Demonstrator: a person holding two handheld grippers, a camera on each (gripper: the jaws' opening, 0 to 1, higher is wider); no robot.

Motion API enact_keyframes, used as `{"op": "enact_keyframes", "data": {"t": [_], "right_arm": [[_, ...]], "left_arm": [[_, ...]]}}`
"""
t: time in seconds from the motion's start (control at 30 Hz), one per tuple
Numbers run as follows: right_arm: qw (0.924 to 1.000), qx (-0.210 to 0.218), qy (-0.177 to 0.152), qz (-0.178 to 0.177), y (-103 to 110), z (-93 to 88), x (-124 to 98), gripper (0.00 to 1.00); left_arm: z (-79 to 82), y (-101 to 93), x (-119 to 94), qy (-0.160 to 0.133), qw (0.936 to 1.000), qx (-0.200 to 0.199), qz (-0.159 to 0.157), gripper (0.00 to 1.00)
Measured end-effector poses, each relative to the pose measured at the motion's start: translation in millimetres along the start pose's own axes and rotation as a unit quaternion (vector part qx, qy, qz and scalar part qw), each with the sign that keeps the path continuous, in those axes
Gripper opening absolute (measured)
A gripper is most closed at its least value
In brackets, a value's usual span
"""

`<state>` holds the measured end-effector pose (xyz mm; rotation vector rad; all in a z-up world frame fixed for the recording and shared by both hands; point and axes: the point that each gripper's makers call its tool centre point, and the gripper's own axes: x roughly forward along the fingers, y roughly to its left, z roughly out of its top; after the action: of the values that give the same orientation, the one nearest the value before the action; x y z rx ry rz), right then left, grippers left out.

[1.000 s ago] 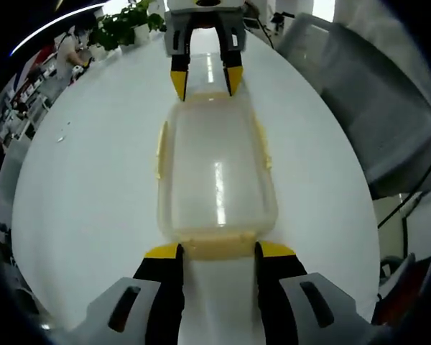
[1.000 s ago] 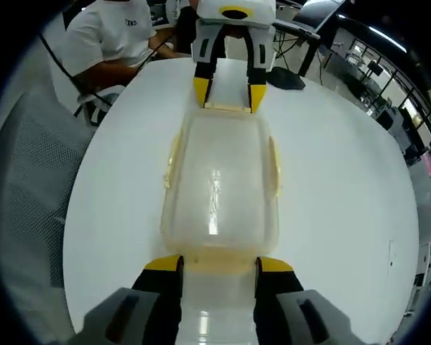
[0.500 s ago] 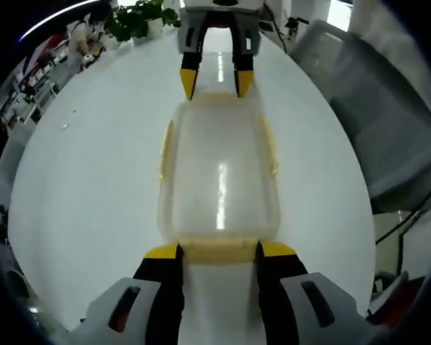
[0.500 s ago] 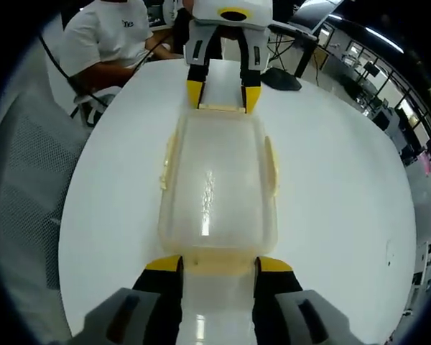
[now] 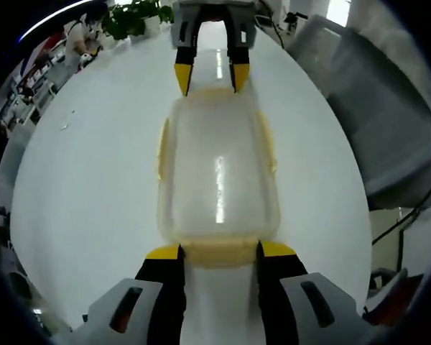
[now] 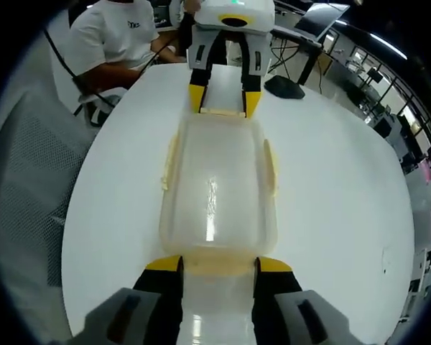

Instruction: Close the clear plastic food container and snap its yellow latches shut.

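Yellow-tipped jaws of the left gripper (image 5: 217, 251) are seen at the bottom of the left gripper view, spread about as wide as the near end latch (image 5: 217, 249) of the clear plastic food container (image 5: 217, 172), which lies between their tips. Whether the tips press on that latch cannot be told. The container is laid lengthwise on the white round table (image 5: 79, 180), lid on, with pale yellow side latches (image 5: 160, 147) seen along both long edges. At its far end the right gripper (image 5: 209, 75) is met, its jaws likewise parted to either side of the far end latch.

From the right gripper view the same arrangement is seen from the other end. The right gripper (image 6: 217, 264) has its jaws apart beside the near yellow end latch (image 6: 217, 262), the container (image 6: 217, 190) stretches away along the table (image 6: 345, 215), and the left gripper (image 6: 223, 106) is placed at the far end with its tips astride the latch there. Beyond the table a seated person in a white shirt (image 6: 118, 39) is visible, and a grey mesh chair (image 6: 21, 187) stands beside the table's edge. Green plants (image 5: 133, 18) are seen past the table in the left gripper view.
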<state>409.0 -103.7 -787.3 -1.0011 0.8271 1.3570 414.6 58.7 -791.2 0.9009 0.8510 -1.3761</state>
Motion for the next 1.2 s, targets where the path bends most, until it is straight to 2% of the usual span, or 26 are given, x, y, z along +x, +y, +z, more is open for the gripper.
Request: {"op": "enact_keyframes", "data": {"t": [0.37,0.5,0.7,0.97,1.2], "right_arm": [[0.9998,-0.001,-0.019,0.000,7.1,12.4,-27.4,0.35],[0.9997,-0.004,-0.024,-0.004,8.8,16.8,-34.9,0.35],[0.9995,-0.009,-0.029,-0.011,10.5,17.7,-50.0,0.35],[0.9993,-0.009,-0.026,-0.024,10.6,0.7,-75.7,0.35],[0.9992,-0.002,-0.018,-0.034,18.1,-24.9,-100.0,0.35]], "left_arm": [[13.4,-9.8,-28.5,0.001,1.0000,0.003,0.003,0.37],[17.7,-11.3,-38.4,0.010,0.9999,0.006,0.008,0.37],[30.7,-14.4,-52.4,0.011,0.9998,0.008,0.015,0.37],[60.1,-12.8,-56.8,0.010,0.9996,0.014,0.024,0.37],[94.4,-15.4,-50.5,0.004,0.9993,0.028,0.026,0.36]]}}
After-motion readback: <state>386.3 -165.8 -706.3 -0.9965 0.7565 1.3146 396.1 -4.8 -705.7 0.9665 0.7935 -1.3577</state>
